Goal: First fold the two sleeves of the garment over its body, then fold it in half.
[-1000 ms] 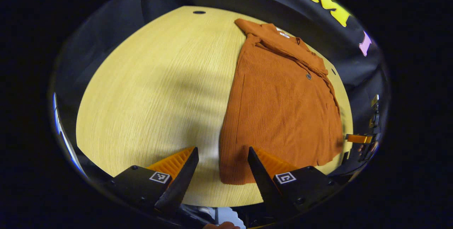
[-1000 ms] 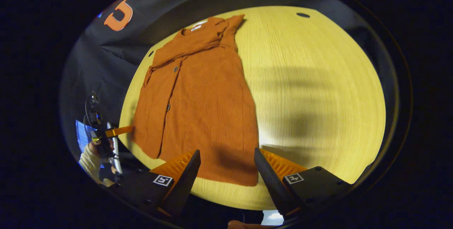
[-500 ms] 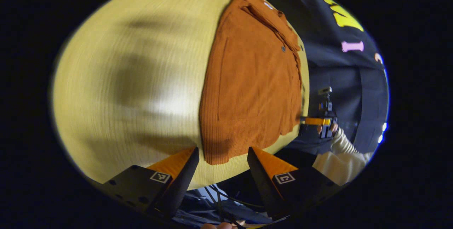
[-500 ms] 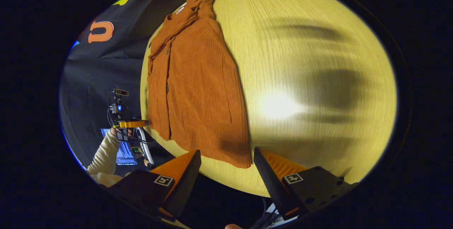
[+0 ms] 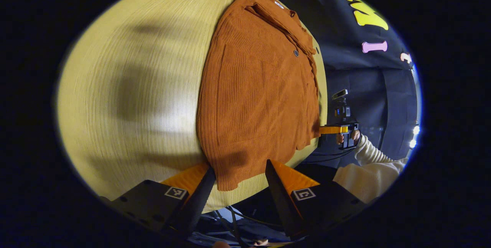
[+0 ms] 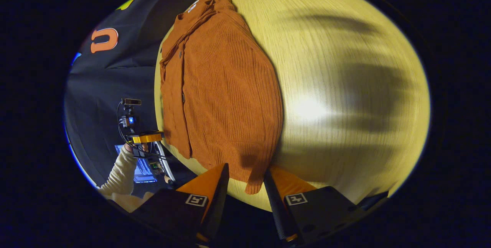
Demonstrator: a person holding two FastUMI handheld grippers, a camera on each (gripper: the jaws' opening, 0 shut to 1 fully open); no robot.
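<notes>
two grippers: left gripper (image 5: pixel 238 181) and right gripper (image 6: pixel 245 181), each spread apart at a hem corner of one orange garment (image 5: pixel 261 87) lying flat on one table (image 5: pixel 134 87); neck label unreadable.

My desk (image 5: pixel 126 87) has a pale yellow wood-grain top, and soft dark shadows lie across its bare part in both views. A bright glare sits on the desk in the right gripper view. Past the desk's edge hangs the black cloth wall (image 6: pixel 111 75) of the booth. Low by that wall a lit screen (image 6: pixel 142 169) glows blue. Dark cables (image 5: pixel 230 217) trail below the desk's near edge.
</notes>
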